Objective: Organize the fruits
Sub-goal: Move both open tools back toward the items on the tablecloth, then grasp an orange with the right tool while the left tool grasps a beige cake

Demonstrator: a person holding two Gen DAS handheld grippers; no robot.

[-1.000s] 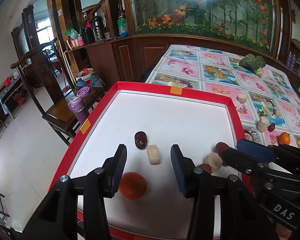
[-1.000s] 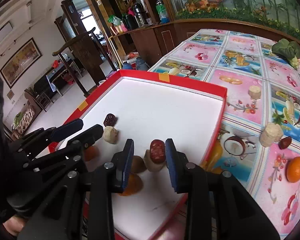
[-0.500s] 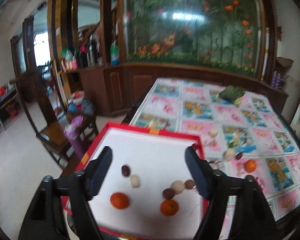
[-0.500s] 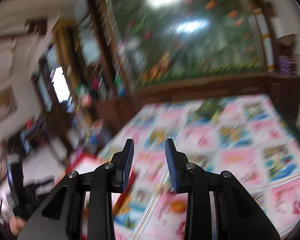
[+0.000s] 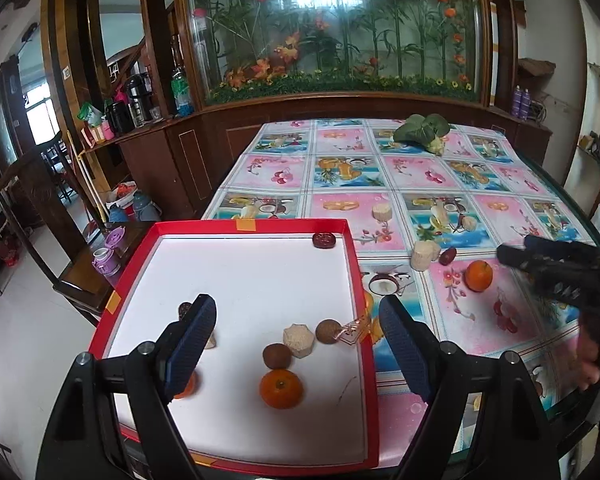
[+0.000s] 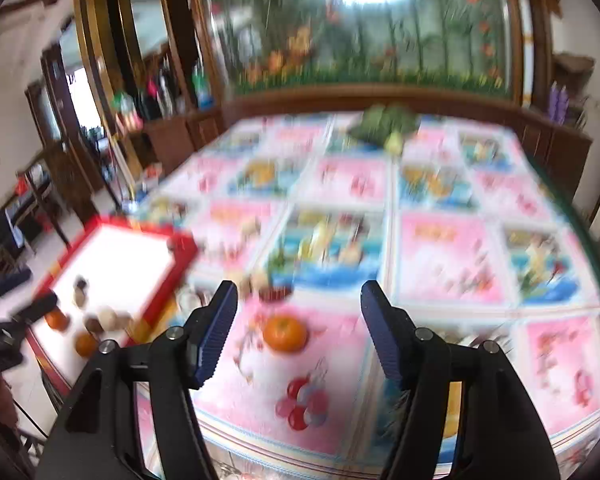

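Note:
A red-rimmed white tray (image 5: 350, 264) holds several fruits: an orange (image 5: 281, 389), a brown fruit (image 5: 277, 356), a pale chunk (image 5: 298, 339), another brown fruit (image 5: 328, 331) and a dark date (image 5: 324, 239) in the far corner. My left gripper (image 5: 296, 340) is open and empty above the tray. On the tablecloth lie an orange (image 5: 479, 275) (image 6: 285, 333), a pale chunk (image 5: 423, 254) and a dark date (image 5: 447, 256). My right gripper (image 6: 294, 330) is open and empty, hovering above that orange; it also shows in the left wrist view (image 5: 556, 264).
A green leafy vegetable (image 5: 420, 130) lies at the table's far end. More pale chunks (image 5: 382, 212) lie on the fruit-print tablecloth. A wooden chair with purple cups (image 5: 108, 258) stands left of the table. A wooden cabinet and glass flower display (image 5: 332, 40) stand behind.
Both grippers have opened wide and pulled back. The right gripper let go of the fruit in the tray and swung right over the tablecloth, above the loose orange.

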